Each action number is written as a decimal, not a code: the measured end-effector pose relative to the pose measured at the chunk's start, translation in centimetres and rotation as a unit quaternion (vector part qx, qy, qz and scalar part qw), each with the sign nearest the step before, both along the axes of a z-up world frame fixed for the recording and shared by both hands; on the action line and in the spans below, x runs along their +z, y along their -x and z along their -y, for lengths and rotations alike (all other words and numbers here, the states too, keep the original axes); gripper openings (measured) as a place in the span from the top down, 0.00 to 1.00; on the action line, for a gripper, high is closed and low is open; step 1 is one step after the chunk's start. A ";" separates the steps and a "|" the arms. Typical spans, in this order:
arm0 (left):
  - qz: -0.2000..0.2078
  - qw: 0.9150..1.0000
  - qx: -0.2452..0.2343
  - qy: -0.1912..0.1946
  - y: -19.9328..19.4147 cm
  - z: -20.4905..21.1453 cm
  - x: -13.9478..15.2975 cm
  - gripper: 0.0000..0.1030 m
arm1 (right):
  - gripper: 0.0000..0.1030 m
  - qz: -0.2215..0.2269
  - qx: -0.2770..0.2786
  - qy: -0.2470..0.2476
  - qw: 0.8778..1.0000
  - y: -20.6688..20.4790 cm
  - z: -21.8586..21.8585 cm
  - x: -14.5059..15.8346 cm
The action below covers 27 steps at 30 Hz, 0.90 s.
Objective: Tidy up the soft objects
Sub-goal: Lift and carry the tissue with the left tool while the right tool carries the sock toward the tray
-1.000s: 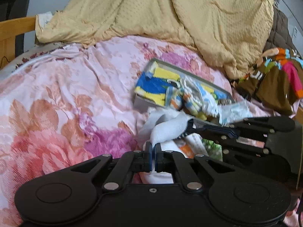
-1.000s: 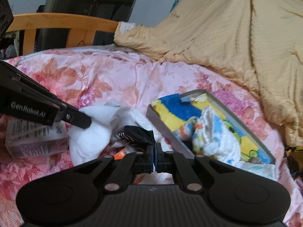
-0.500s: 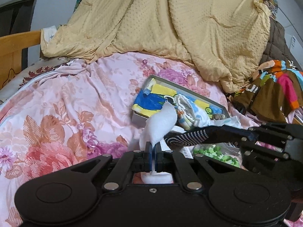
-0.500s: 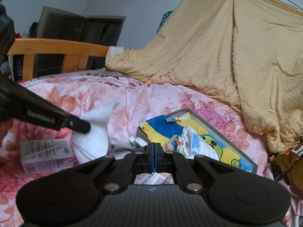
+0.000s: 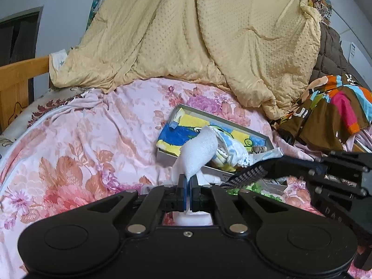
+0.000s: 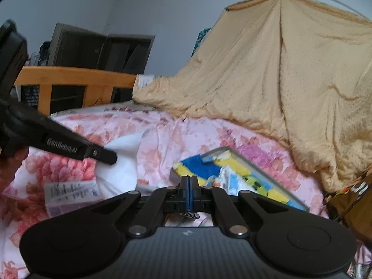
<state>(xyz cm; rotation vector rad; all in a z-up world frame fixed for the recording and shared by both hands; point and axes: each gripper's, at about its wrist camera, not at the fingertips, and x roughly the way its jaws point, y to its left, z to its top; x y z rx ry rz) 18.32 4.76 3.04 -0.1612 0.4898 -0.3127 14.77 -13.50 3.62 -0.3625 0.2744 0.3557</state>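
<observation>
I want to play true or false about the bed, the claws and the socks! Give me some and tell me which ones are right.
1. The left claw pinches a white sock. True.
2. The right claw is wide open. False: it is shut, pinching a dark striped sock.
3. The grey tray holds colourful cloth. True.
4. The big blanket at the back is green. False: it is tan yellow.
5. The bedsheet has pink flowers. True.
</observation>
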 end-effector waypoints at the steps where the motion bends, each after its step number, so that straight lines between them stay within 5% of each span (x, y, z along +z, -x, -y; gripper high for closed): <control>1: 0.001 1.000 0.000 0.001 0.0 0.0 0.1 0.99 | 0.99 0.008 -0.001 -0.009 1.000 0.1 0.2 0.5; 18: 0.013 1.000 -0.008 0.022 -0.1 0.1 1.0 0.99 | 0.99 0.058 -0.032 -0.051 0.996 -1.4 3.2 3.2; 27: 0.044 0.999 -0.023 -0.003 -7.0 3.2 5.0 0.99 | 0.99 0.076 -0.052 -0.091 0.992 -9.6 5.1 5.7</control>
